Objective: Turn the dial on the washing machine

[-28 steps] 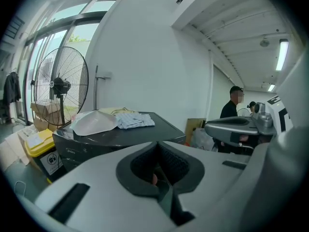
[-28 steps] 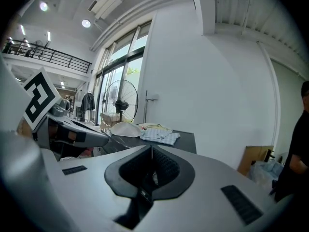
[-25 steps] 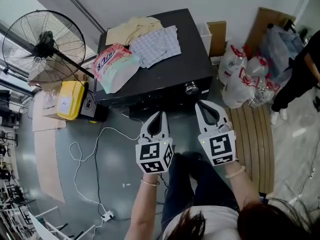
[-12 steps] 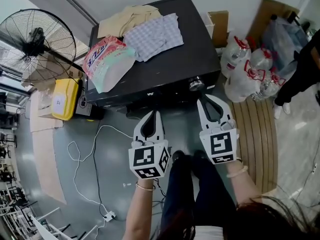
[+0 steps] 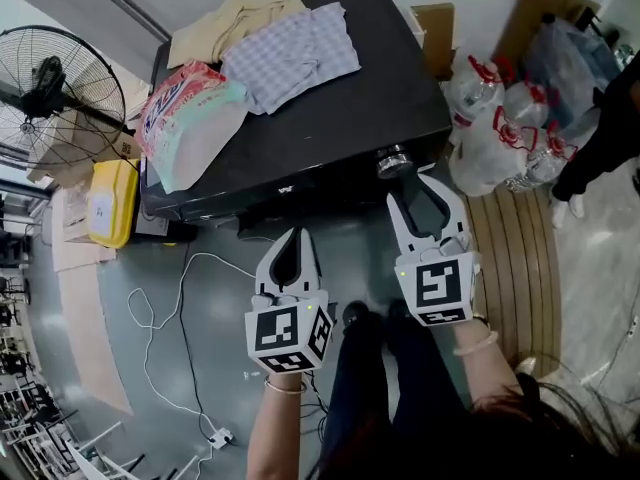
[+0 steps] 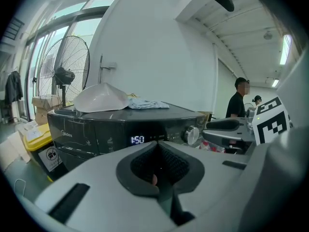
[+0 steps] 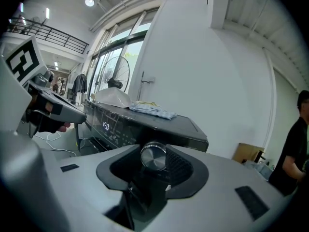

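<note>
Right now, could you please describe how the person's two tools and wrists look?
The left tool and right tool are pale grey plastic with black ribbed pads, each carrying a cube of black-and-white square markers. A thin bracelet circles each wrist.

Daylight from the tall glass windows (image 6: 46, 40) lit my room evenly; shadows fell soft. A white ceiling strip lamp (image 6: 283, 50) glared. Both gripper views bulged, darkening at their corners.

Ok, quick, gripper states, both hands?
Left gripper: shut, empty.
Right gripper: open, jaws have just been opening; nothing between them yet, dial just ahead, not gripped.
</note>
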